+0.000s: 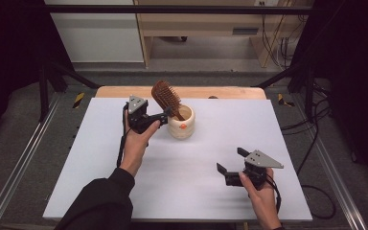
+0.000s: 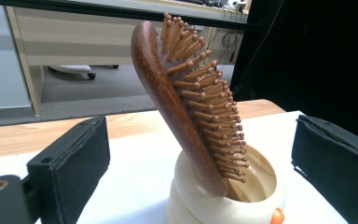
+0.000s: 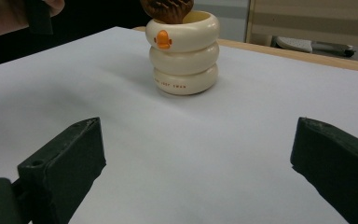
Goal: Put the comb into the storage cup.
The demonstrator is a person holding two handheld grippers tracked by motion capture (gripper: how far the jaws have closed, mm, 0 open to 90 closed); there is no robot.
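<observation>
The brush's (image 2: 182,93) handle sits down inside the cup (image 2: 261,196), so I cannot see its end. In the right gripper view the top edge cuts the brush (image 3: 167,8) off just above the cup's (image 3: 184,51) rim. The small print on the cup's lowest ring is too fine to read. In the left gripper view the bottom edge cuts off the cup's base, and my left hand-held gripper (image 2: 200,154) shows just its two pads.
</observation>
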